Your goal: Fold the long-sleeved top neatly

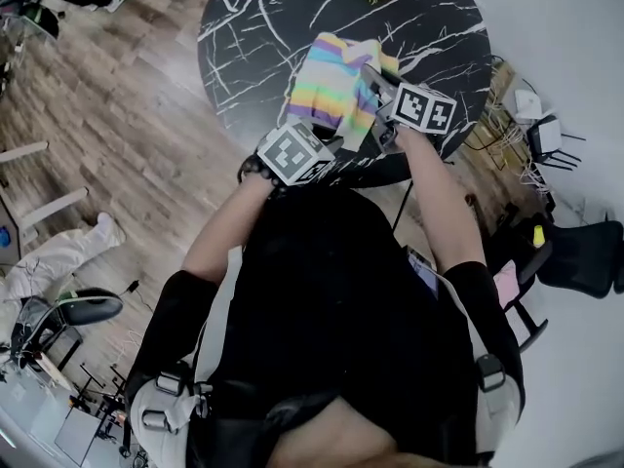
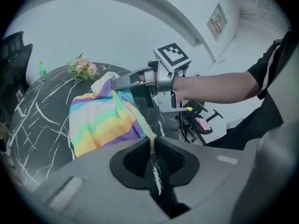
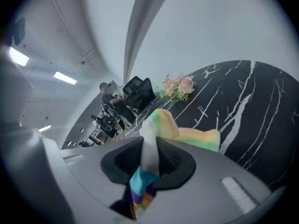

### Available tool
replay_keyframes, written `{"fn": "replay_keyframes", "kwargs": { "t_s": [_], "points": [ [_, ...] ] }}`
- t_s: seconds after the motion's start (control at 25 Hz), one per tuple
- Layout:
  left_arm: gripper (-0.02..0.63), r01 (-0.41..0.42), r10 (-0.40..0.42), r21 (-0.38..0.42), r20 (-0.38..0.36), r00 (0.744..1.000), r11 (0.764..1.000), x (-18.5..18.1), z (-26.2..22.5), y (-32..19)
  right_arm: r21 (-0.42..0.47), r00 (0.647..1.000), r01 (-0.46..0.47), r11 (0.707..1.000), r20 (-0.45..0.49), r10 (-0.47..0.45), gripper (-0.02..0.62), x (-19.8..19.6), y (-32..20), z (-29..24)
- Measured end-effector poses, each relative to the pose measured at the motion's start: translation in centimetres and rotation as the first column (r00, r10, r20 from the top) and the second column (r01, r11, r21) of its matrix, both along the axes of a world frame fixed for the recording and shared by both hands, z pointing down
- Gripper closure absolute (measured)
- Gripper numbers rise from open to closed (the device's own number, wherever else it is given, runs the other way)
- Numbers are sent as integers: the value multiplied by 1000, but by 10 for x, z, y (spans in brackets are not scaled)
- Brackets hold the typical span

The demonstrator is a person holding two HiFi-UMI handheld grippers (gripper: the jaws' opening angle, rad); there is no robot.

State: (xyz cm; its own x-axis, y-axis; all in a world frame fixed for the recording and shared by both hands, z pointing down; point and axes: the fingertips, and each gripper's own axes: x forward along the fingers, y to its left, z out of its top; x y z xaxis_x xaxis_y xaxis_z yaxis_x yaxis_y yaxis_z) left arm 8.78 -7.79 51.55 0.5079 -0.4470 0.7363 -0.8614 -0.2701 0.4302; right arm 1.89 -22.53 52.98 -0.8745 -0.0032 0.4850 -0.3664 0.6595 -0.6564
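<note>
Rainbow-striped long-sleeved top (image 1: pixel 336 91) lies bunched on the black marble table (image 1: pixel 244 37), at the table's edge nearest the person. Left gripper (image 2: pixel 152 146) is nearly closed, pinching a thin hem edge. Right gripper (image 3: pixel 149 155) is clamped on a thicker bunched fold. Both grips are raised off the table, probably to carry that edge over for a fold.

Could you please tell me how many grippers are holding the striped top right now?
2. The left gripper pinches the near edge of the striped top; the right gripper clamps a bunched fold at its right side.

one top (image 1: pixel 336 81), two tools (image 2: pixel 152 146) (image 3: pixel 148 155), one table (image 1: pixel 253 27)
</note>
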Motion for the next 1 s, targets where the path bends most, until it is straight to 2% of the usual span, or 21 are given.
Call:
{"fn": "replay_keyframes", "kwargs": {
  "t_s": [0.16,0.24,0.36,0.56,0.8,1.0],
  "points": [
    [558,-60,60,-32,11,998,998,20,12,-1,1,999,-22,1000,-24,22,499,26,-7,9],
    [532,-77,78,-34,11,997,996,25,13,-1,14,999,-40,999,-36,40,480,40,-12,13],
    [485,-82,81,-21,-41,996,996,33,9,0,28,994,-86,996,-66,88,463,67,-22,22],
    [485,-76,74,-24,-65,995,997,35,11,4,74,981,-155,985,-107,162,463,101,-43,29],
    [485,-71,71,-9,-57,996,997,26,7,5,191,975,-165,967,-116,190,463,103,-53,11],
    [486,-45,46,13,-41,998,999,13,3,5,243,990,-110,964,-62,128,463,81,-37,-14]
  ]
}}
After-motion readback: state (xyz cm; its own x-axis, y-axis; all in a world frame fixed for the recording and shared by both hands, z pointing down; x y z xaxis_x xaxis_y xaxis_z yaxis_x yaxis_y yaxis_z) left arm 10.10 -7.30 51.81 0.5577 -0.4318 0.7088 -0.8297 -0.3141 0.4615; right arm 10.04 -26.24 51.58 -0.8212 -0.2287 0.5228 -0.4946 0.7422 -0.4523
